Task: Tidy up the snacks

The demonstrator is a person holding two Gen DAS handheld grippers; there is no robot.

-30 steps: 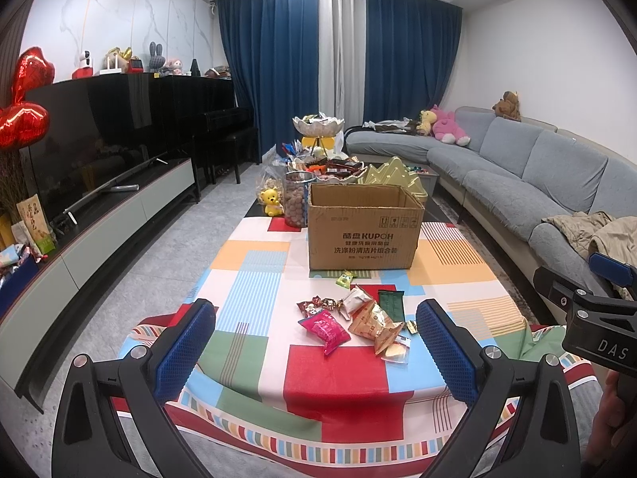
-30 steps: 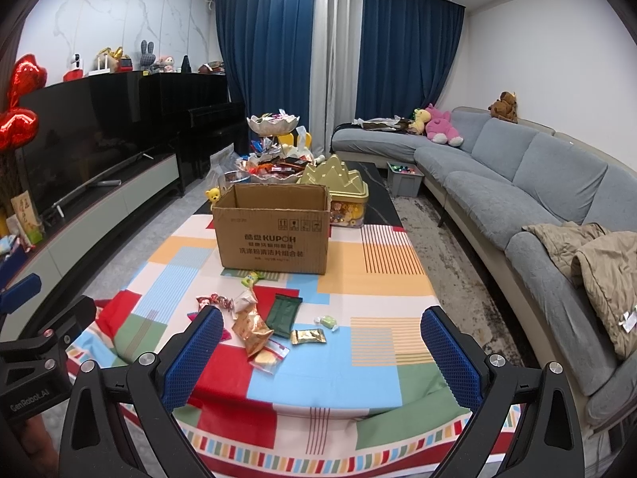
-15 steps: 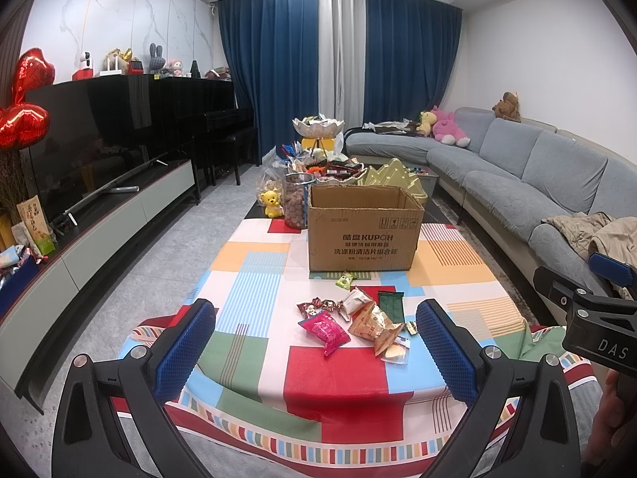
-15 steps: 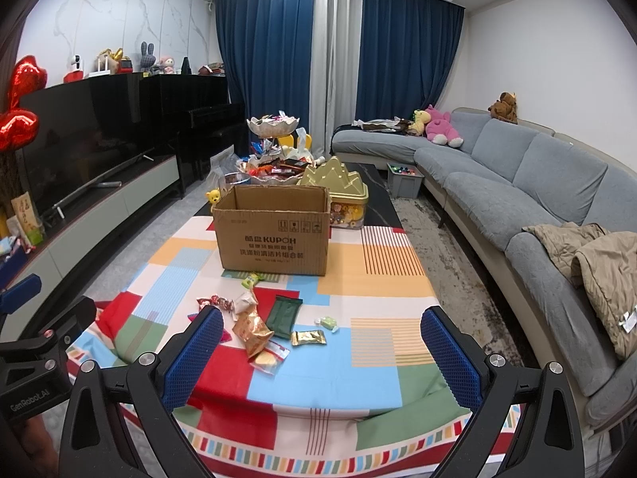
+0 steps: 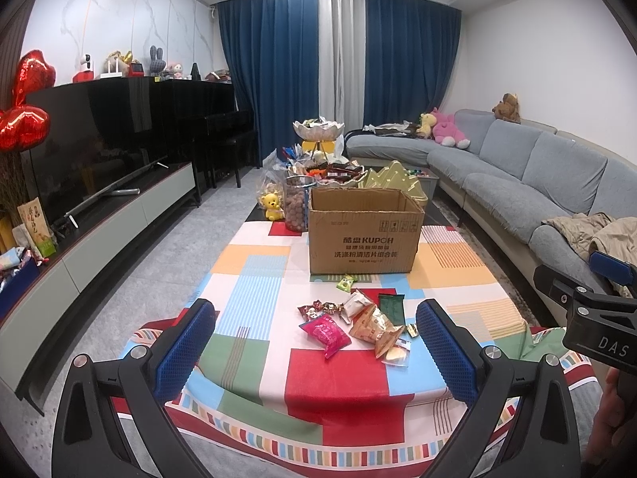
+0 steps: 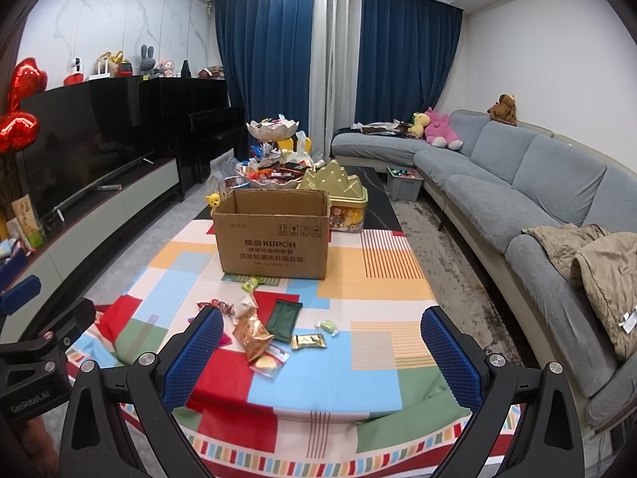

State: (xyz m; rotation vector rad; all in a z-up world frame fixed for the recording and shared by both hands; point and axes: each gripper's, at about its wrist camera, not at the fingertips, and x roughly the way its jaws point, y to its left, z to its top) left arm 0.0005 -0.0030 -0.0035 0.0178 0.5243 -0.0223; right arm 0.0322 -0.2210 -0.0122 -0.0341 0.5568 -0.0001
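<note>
An open brown cardboard box (image 5: pixel 364 235) (image 6: pixel 274 239) stands on the table with the colourful checked cloth (image 5: pixel 254 279) (image 6: pixel 374 271). In front of it lie several loose snack packets: a pink one (image 5: pixel 325 331), a gold one (image 5: pixel 376 324) (image 6: pixel 251 332), a dark green one (image 5: pixel 391 308) (image 6: pixel 284 318), a small gold sachet (image 6: pixel 308 341) and a small green candy (image 6: pixel 327 325). My left gripper (image 5: pixel 316 348) hovers open before the table's near edge, nothing between its blue pads. My right gripper (image 6: pixel 322 352) is open too, level with it and empty.
Behind the box are a gold tin (image 6: pixel 338 191), a tiered dish of snacks (image 5: pixel 318 131) and a jar (image 5: pixel 296 207). A grey sofa (image 6: pixel 517 199) runs along the right, a TV unit (image 5: pixel 99 207) along the left. Floor lies either side of the table.
Both views have crept slightly closer to the table; the snacks and box have not moved and both grippers stay open.
</note>
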